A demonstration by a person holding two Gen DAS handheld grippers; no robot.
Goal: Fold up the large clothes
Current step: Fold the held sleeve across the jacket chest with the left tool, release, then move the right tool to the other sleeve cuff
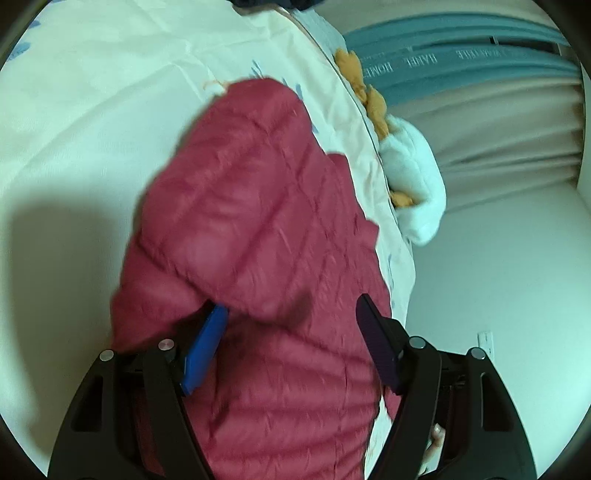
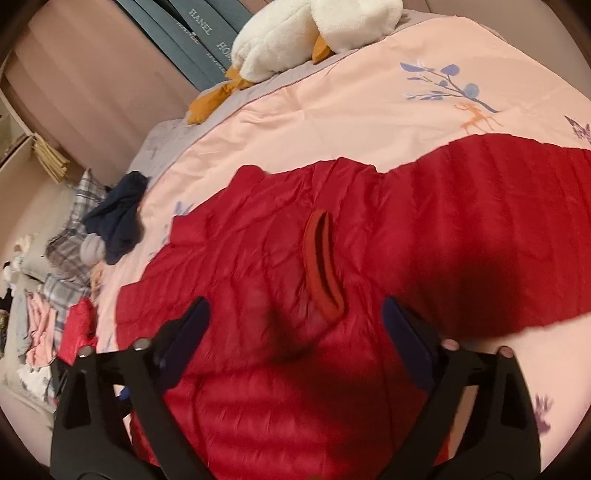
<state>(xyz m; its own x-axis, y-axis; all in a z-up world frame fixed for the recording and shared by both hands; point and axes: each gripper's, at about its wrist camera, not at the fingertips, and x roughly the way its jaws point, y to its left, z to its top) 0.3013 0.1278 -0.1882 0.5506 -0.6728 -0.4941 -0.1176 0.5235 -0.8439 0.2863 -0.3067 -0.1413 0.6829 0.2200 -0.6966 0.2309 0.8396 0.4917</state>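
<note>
My left gripper (image 1: 291, 317) stands with its jaws well apart above the red quilted jacket (image 1: 258, 236); a puffed fold of it bulges between the blue pad and the dark one, but I cannot see either pad pressing on it. My right gripper (image 2: 295, 314) is also spread wide, hovering over the same jacket (image 2: 369, 236), nothing clamped, with the jacket's red knit cuff (image 2: 325, 269) lying just beyond the tips. The jacket sprawls across the pale bedspread (image 2: 332, 107), reaching off to the right. A white plush toy (image 2: 295, 33) sits at the far edge, and dark blue clothing (image 2: 118, 218) lies at far left.
</note>
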